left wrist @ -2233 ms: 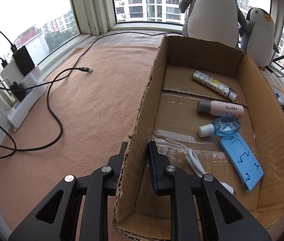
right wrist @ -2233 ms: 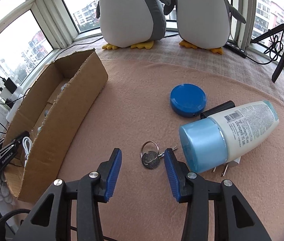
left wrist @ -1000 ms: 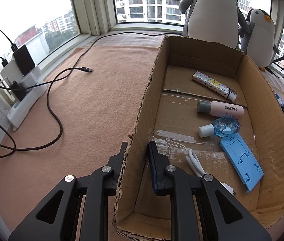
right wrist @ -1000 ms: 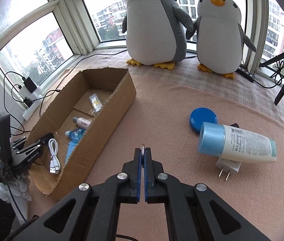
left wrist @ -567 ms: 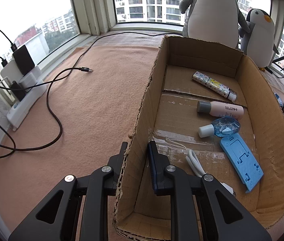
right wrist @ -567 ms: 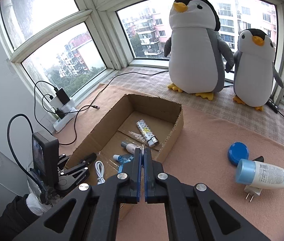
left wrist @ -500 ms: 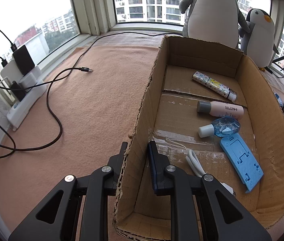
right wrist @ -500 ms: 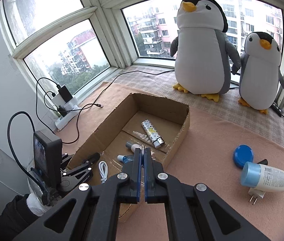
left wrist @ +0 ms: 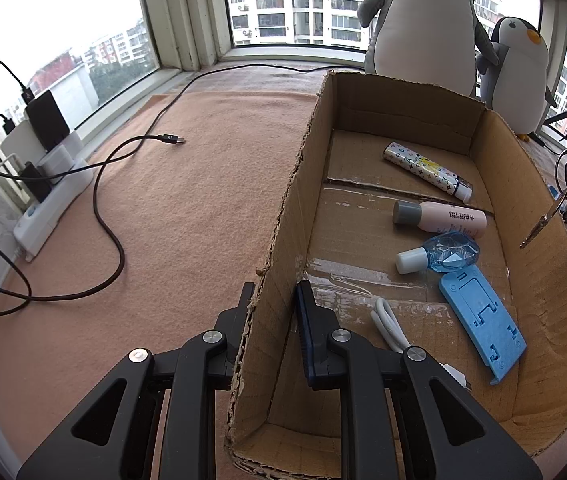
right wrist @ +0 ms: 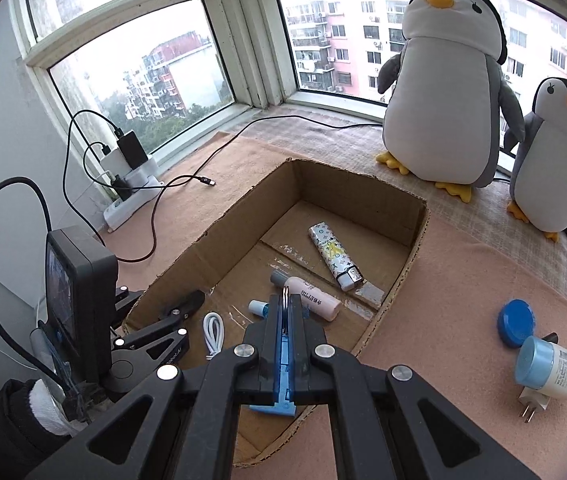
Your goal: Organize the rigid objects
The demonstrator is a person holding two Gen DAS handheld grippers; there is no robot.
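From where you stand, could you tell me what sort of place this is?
Probably a bay-window ledge in a high-rise flat: apartment blocks fill the panes, two plush penguins stand by the glass, and a peach blanket covers the ledge.

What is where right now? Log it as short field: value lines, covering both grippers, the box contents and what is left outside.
left gripper: shut on the cardboard box wall, one finger outside, one inside
right gripper: shut on the key ring, above the box
key: dangling from the ring over the box's far wall
in box: patterned lighter, pink bottle, small blue bottle, blue phone stand, white cable
outside on mat: blue lid, lotion bottle, white plug
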